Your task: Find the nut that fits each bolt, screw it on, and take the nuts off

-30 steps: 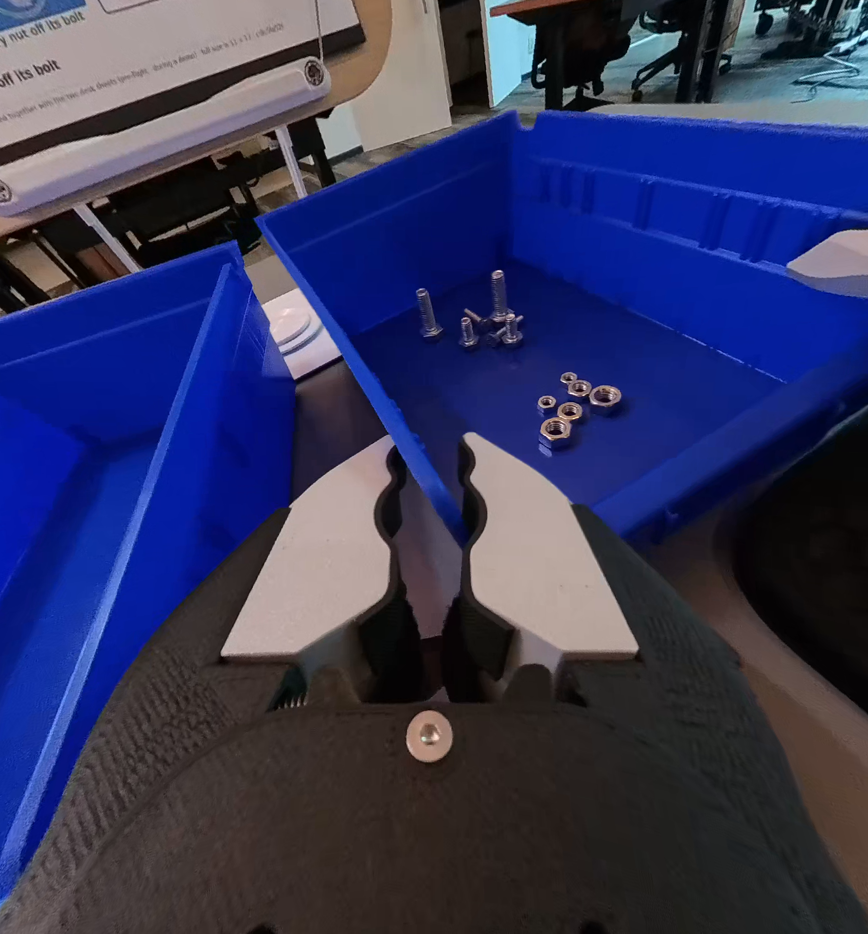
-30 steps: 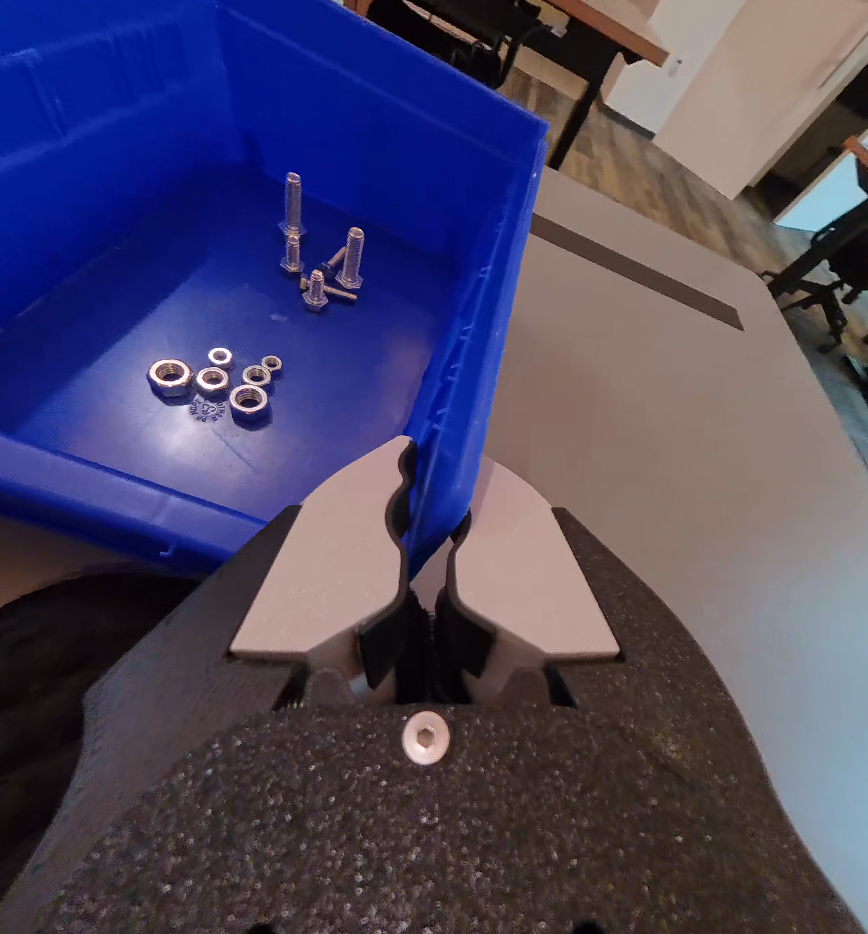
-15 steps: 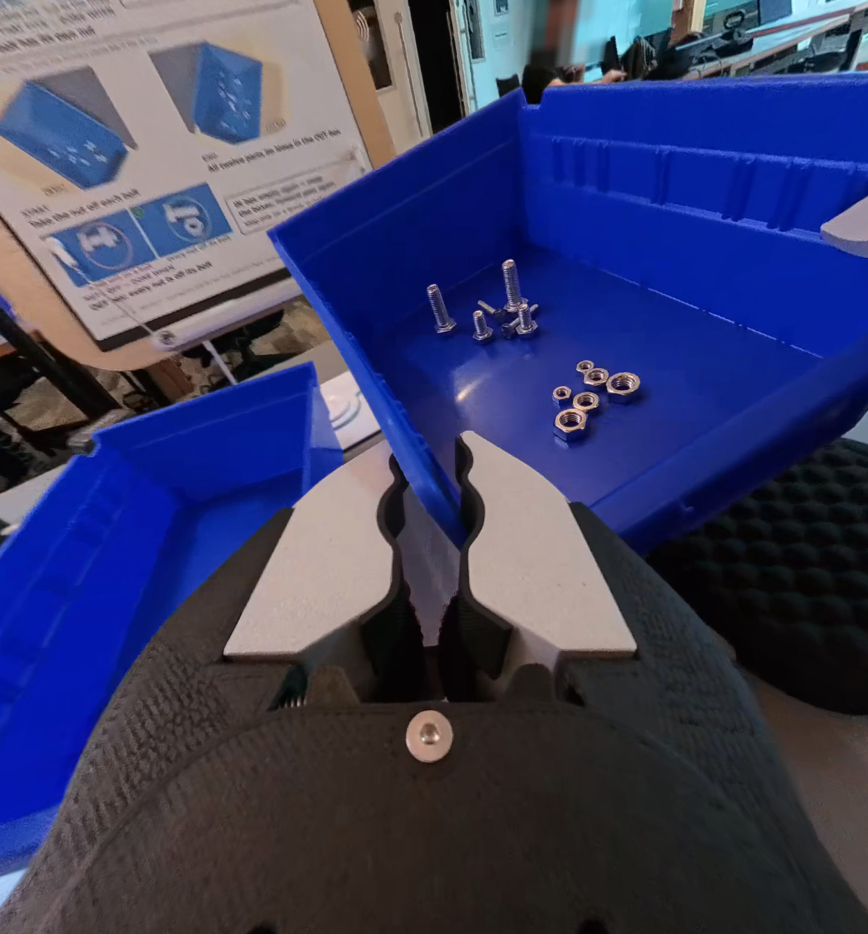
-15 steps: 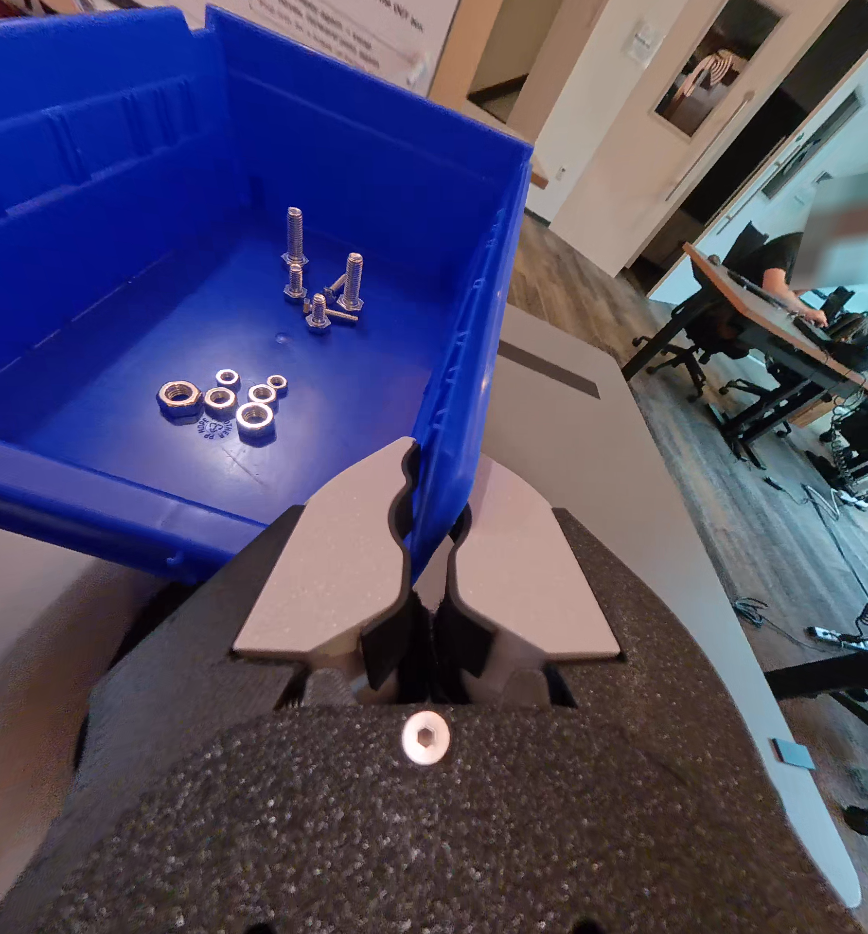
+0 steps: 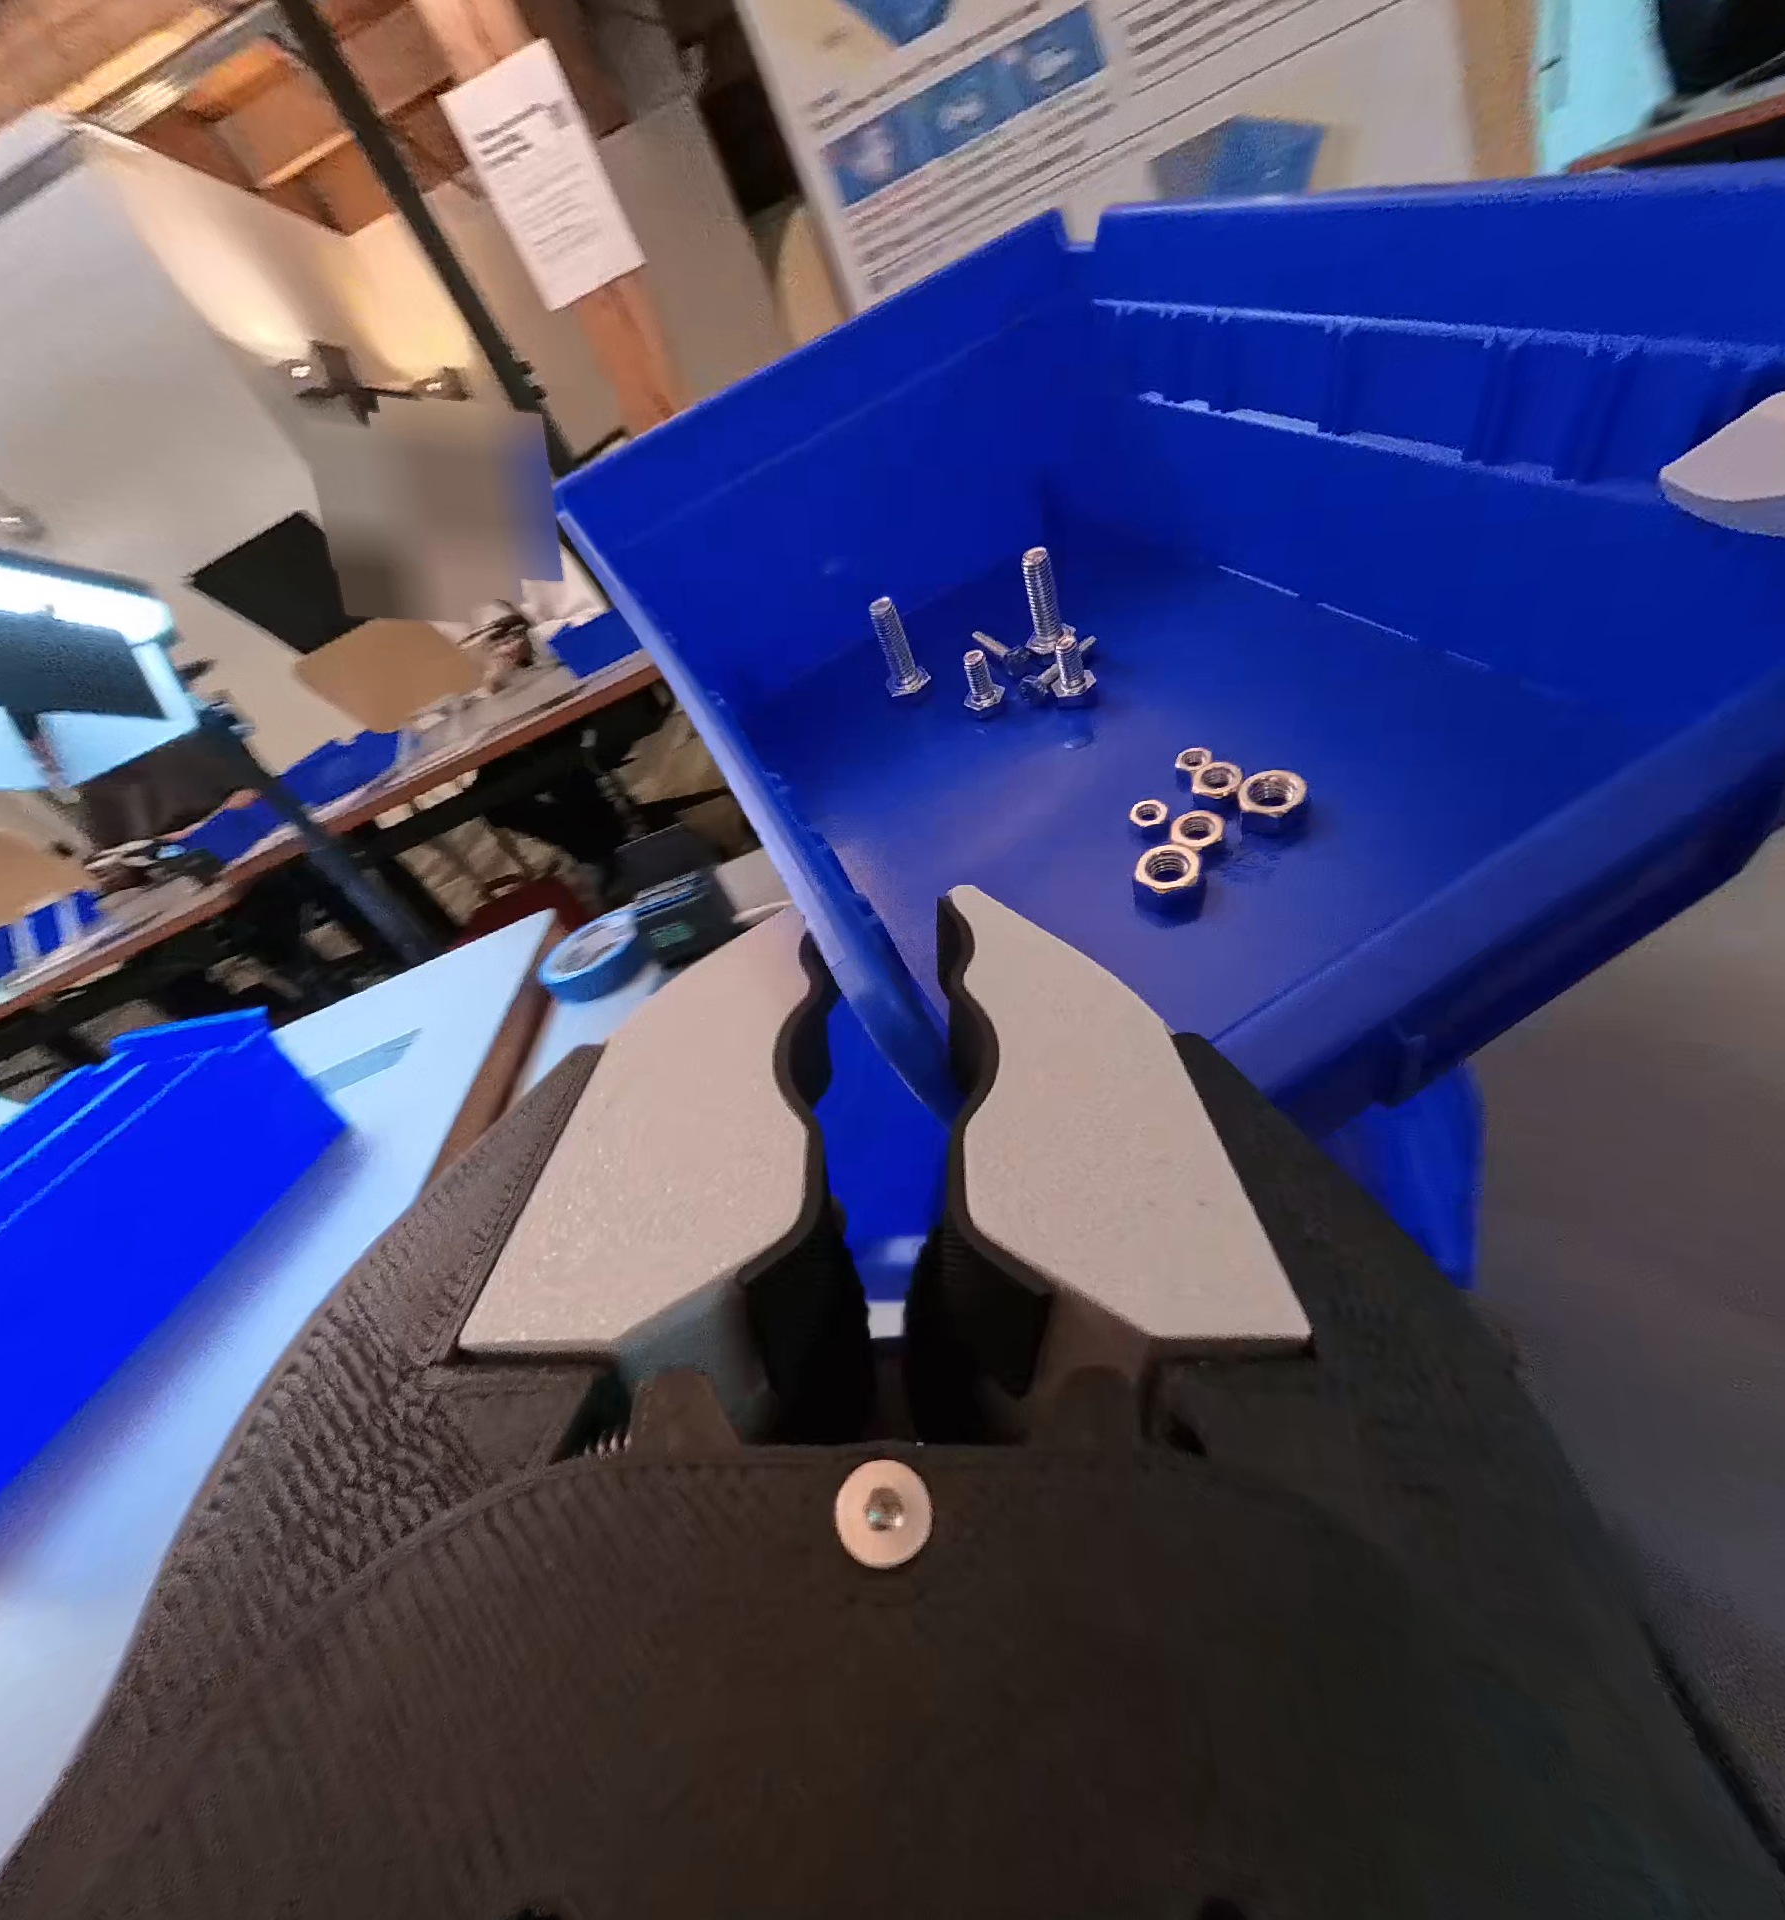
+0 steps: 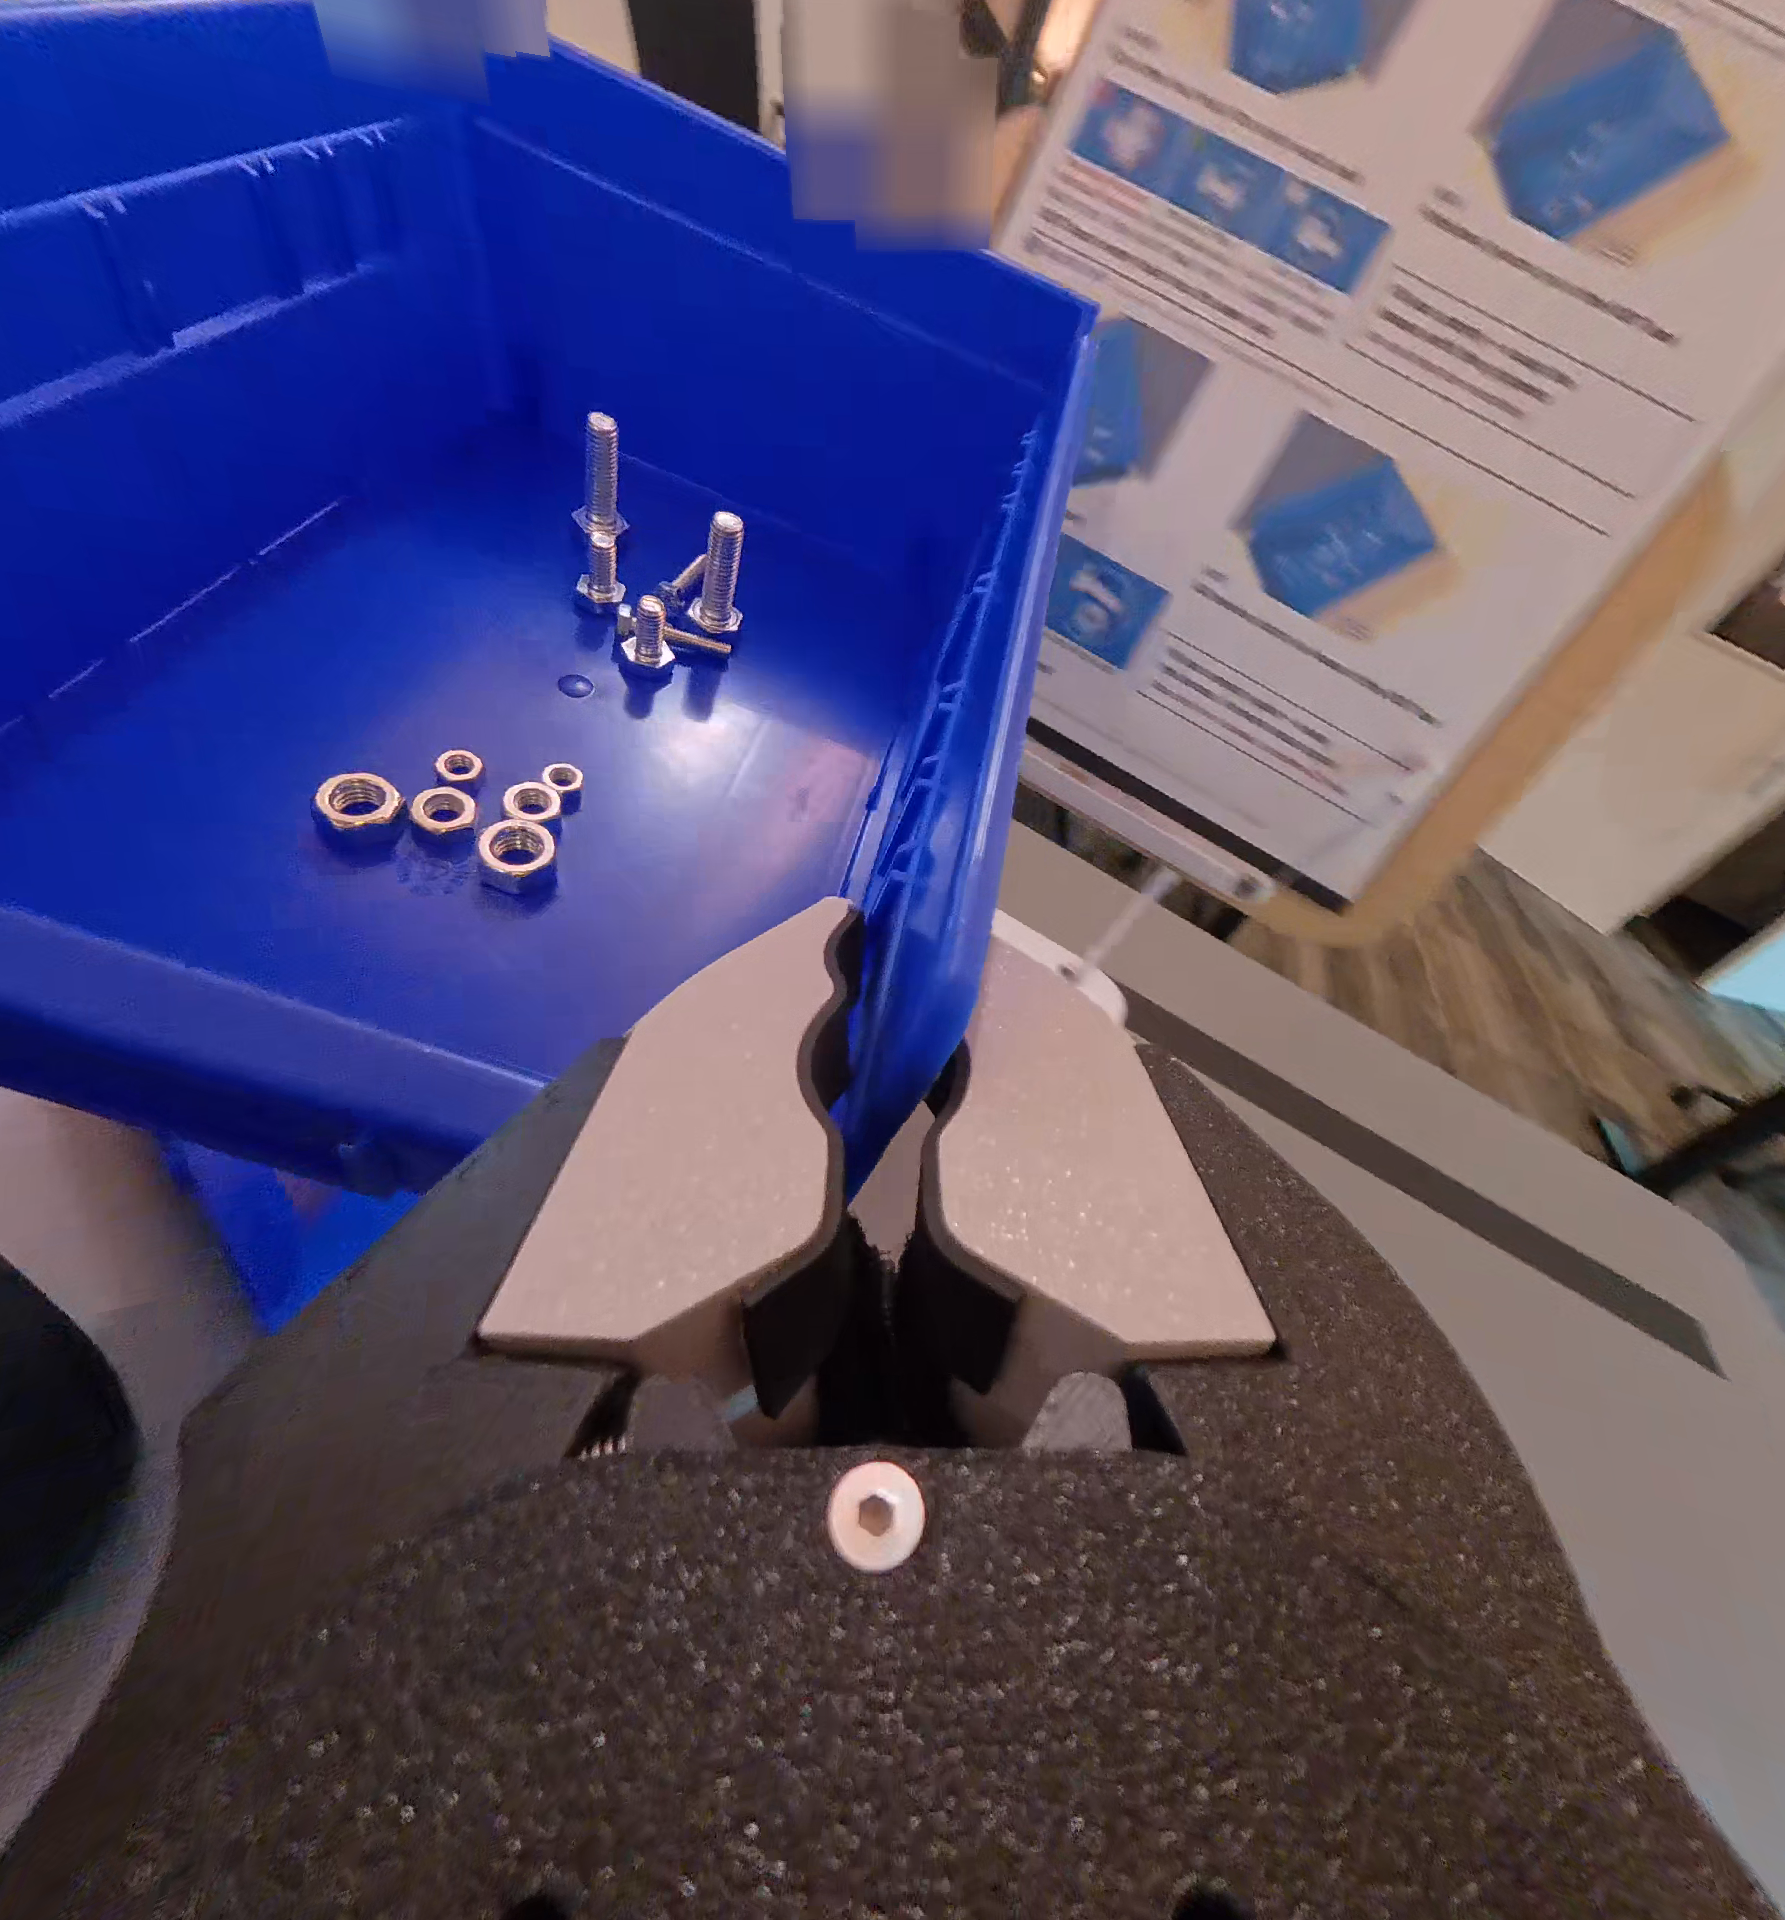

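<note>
1. Up off the grey tabletop (image 6: 1646,1507), a blue plastic bin (image 5: 1283,582) hangs tilted between the two grippers, each clamped on one of its side walls.
2. The left gripper (image 5: 883,940) pinches the bin's left wall near the front corner, with the thin blue edge running down between its grey fingers (image 5: 1085,1122).
3. The right gripper (image 6: 909,961) is clenched on the opposite wall in the same way; in the left wrist view its grey tip shows at the far right edge.
4. On the bin's glossy floor sit the bolts (image 6: 649,561), silver with hex heads: four stand upright on their heads in a tight cluster toward the back, in differing lengths, and two smaller ones lie flat among them.
5. Nearer the low front lip lie the nuts (image 6: 452,810), six silver hex rings of several sizes, flat and close together, none on a bolt.
6. A second blue bin (image 5: 88,1226) rests on the tabletop off to the left, blurred.
7. An instruction poster (image 6: 1387,416) stands behind, and a roll of blue tape (image 5: 592,951) lies beyond the left gripper.
</note>
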Demonstrator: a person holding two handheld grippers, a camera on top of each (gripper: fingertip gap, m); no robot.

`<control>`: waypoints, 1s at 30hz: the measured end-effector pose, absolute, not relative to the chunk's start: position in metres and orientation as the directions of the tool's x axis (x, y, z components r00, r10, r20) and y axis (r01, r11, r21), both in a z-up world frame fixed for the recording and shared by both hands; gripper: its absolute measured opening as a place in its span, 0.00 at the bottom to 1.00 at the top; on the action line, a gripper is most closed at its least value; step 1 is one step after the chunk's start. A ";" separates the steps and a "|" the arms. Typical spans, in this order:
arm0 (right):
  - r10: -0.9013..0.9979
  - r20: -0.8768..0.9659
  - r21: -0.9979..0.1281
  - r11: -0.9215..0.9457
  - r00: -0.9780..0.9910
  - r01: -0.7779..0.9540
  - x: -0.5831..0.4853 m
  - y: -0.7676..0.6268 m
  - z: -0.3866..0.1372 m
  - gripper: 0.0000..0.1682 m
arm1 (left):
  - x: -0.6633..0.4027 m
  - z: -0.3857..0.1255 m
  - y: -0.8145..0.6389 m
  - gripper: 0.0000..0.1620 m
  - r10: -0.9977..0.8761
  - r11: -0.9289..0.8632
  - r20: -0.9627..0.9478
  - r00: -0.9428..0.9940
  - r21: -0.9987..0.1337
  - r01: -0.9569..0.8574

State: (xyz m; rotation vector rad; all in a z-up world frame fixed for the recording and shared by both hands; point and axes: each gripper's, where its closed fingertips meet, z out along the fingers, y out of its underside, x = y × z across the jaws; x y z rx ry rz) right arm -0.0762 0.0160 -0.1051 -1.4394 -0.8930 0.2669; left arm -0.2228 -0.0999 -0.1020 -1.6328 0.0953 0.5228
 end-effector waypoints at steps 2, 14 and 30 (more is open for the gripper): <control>0.694 0.353 -0.929 0.182 0.628 0.322 -0.107 0.011 -0.108 0.05 | -0.247 -0.102 -0.114 0.11 0.297 -0.168 -0.398 0.868 -0.917 -0.362; 0.851 0.251 -0.967 0.199 0.461 0.160 -0.250 -0.052 -0.120 0.04 | -0.357 -0.106 -0.204 0.10 0.489 -0.300 -0.468 0.736 -0.883 -0.361; 0.904 0.280 -0.931 0.175 0.322 0.320 -0.315 -0.102 -0.218 0.08 | -0.426 -0.180 -0.251 0.06 0.550 -0.372 -0.383 0.742 -0.908 -0.193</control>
